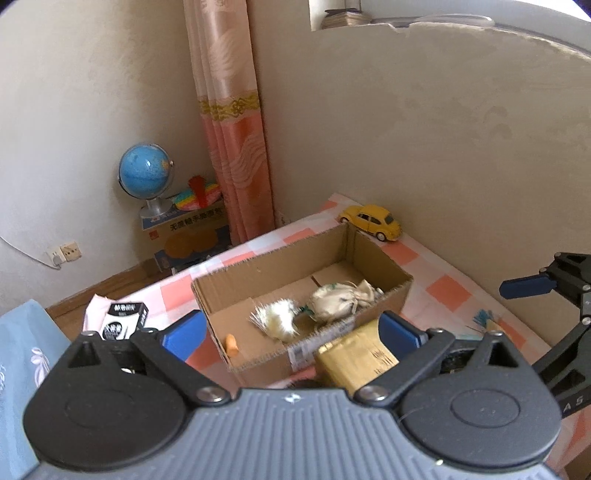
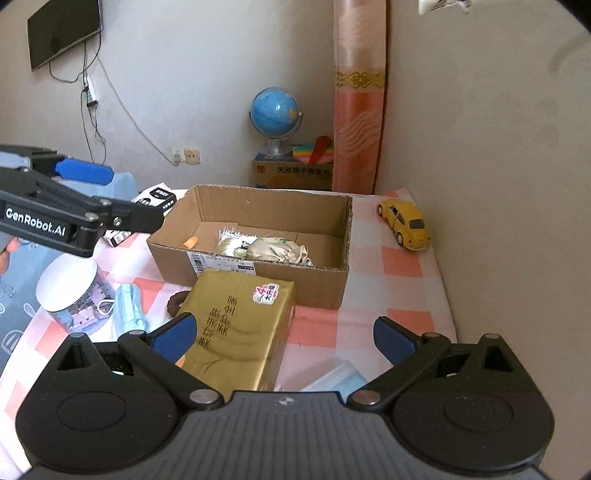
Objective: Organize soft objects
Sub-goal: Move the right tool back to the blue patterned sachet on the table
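Soft objects, a beige pouch (image 1: 341, 301) and a white fluffy tuft (image 1: 275, 317), lie inside the cardboard box (image 1: 384, 299), just ahead of my left gripper (image 1: 291, 332), jaws wide apart, nothing between them. My right gripper (image 2: 284, 334) is also spread, hanging over the gold packet (image 2: 236, 325), probably not touching.

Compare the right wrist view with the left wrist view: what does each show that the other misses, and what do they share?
Only the right wrist view shows the wall-mounted screen, the white-lidded jar and the face masks. Only the left wrist view shows the window ledge high on the wall. Both show the cardboard box holding a beige pouch, the gold tissue pack, yellow toy car and globe.
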